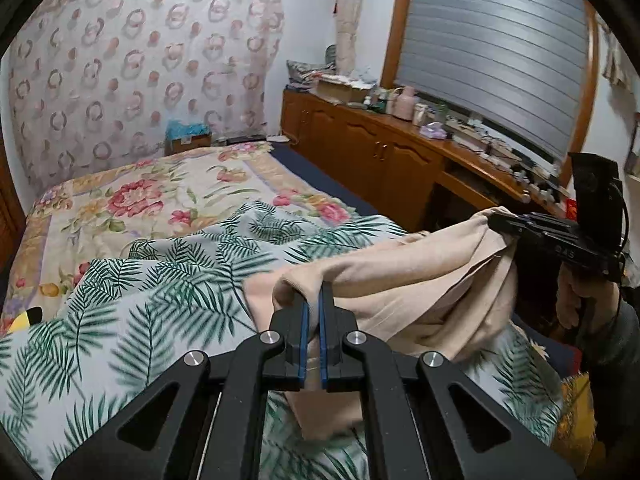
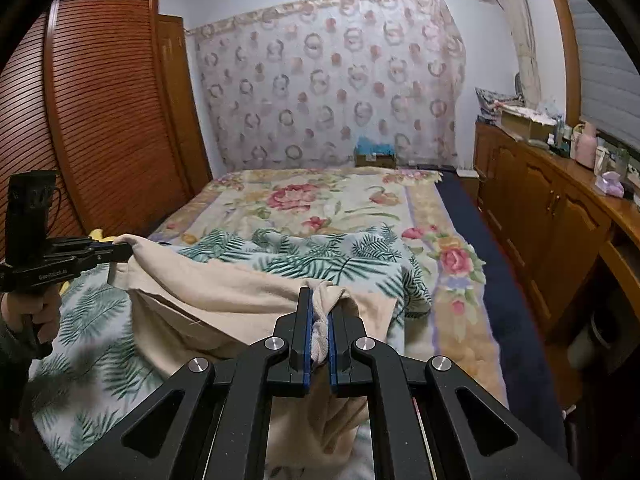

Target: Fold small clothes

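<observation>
Both claws are clamped on the beige garment [image 1: 400,280]: left claw [image 1: 314,300] pinches one corner, right claw [image 2: 319,312] another, lifting it above the palm-print sheet [image 1: 140,280]. Beyond the garment, the floral bedspread [image 2: 320,196].

- The beige garment [image 1: 404,276] was a soft, plain, pale tan piece of clothing, with no print visible.
- It hung stretched between two pinched spots, one bunched corner at each end, and sagged in loose folds across the middle.
- A seam or hem edge showed along its drooping front [image 2: 192,320].
- Its lower part trailed down and lay on the palm-leaf sheet [image 2: 100,312] that covered the near end of the bed.
- One pinched end was twisted into a tight, rope-like wad [image 2: 320,328]; the other was a flatter fold.
- Whether it was a shirt or shorts could not be told.
</observation>
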A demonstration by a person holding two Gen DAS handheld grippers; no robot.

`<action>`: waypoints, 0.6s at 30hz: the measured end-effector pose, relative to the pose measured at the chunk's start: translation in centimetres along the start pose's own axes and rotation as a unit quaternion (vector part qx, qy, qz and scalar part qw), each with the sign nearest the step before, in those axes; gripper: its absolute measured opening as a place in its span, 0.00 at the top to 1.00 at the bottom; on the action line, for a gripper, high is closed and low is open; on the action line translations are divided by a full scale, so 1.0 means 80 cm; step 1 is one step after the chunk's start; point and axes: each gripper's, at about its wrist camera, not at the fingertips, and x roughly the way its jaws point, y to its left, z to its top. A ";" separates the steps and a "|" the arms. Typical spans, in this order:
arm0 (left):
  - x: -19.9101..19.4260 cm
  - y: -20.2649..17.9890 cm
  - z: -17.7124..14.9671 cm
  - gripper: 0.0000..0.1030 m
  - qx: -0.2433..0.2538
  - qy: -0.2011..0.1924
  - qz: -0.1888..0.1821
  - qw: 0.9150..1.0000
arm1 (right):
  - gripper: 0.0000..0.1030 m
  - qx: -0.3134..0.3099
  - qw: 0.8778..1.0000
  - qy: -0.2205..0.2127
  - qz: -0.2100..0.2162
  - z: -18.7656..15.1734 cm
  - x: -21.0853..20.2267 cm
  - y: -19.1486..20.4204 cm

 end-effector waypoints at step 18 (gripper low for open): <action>0.067 0.029 -0.009 0.57 0.025 0.076 -0.003 0.997 | 0.49 0.003 0.998 0.055 -0.036 0.061 0.065 -0.012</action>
